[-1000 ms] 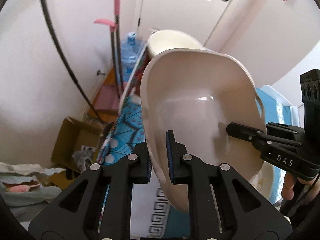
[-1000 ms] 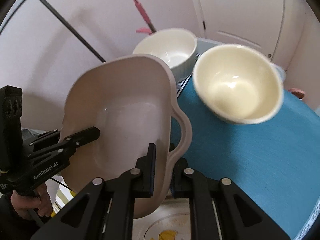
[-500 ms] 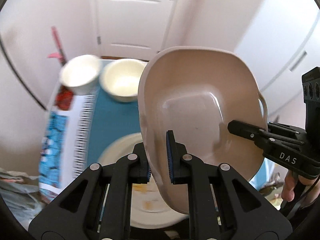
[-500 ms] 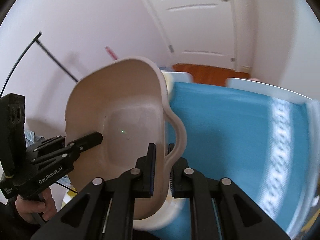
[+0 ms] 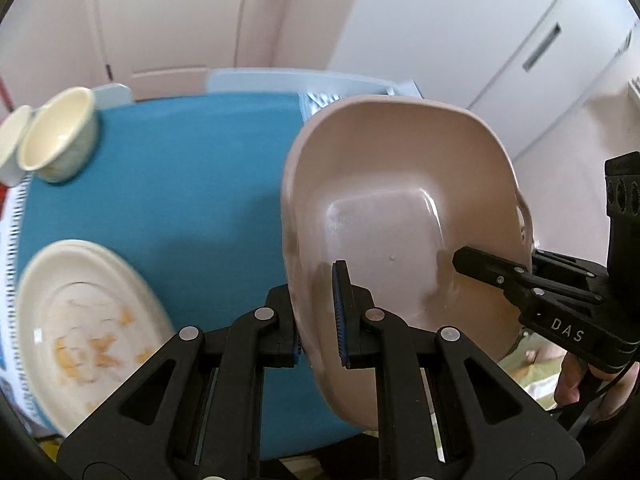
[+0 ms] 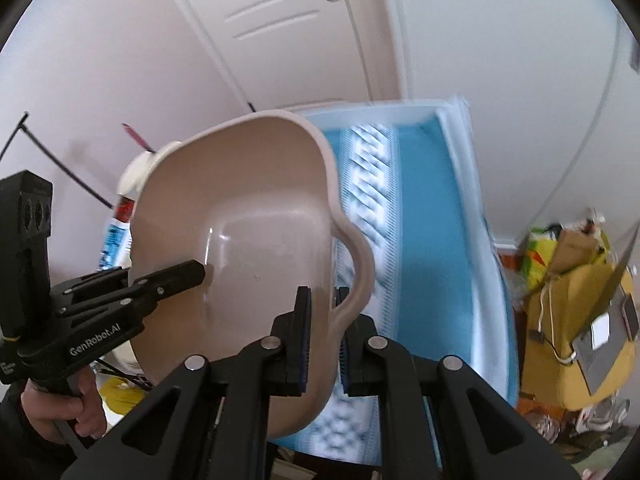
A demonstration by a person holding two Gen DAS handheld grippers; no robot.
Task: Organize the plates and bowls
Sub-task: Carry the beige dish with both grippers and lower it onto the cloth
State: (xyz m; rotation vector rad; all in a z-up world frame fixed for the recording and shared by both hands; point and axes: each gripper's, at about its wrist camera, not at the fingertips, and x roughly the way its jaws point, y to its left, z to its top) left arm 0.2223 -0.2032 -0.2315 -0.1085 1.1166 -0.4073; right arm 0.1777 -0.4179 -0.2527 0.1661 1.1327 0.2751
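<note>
Both grippers hold one beige two-handled dish (image 5: pixel 400 208) in the air, tilted on its side. My left gripper (image 5: pixel 320 316) is shut on its near rim. My right gripper (image 6: pixel 322 336) is shut on the opposite rim by the handle; the dish also shows in the right wrist view (image 6: pixel 256 240). The right gripper shows in the left wrist view (image 5: pixel 492 272), the left one in the right wrist view (image 6: pixel 168 280). A soiled cream plate (image 5: pixel 80 320) lies on the blue table (image 5: pixel 180 200) at lower left. Two cream bowls (image 5: pixel 60 144) stand at the far left.
A white door (image 6: pixel 288 20) and pale walls are behind the table. A yellow bag with boxes (image 6: pixel 568 320) sits on the floor at the right. The tablecloth's white patterned border (image 6: pixel 372 184) runs along the table's edge.
Both grippers have swung to the right with the dish. The plate and bowls have slid to the left of the left wrist view; the bowls have left the right wrist view.
</note>
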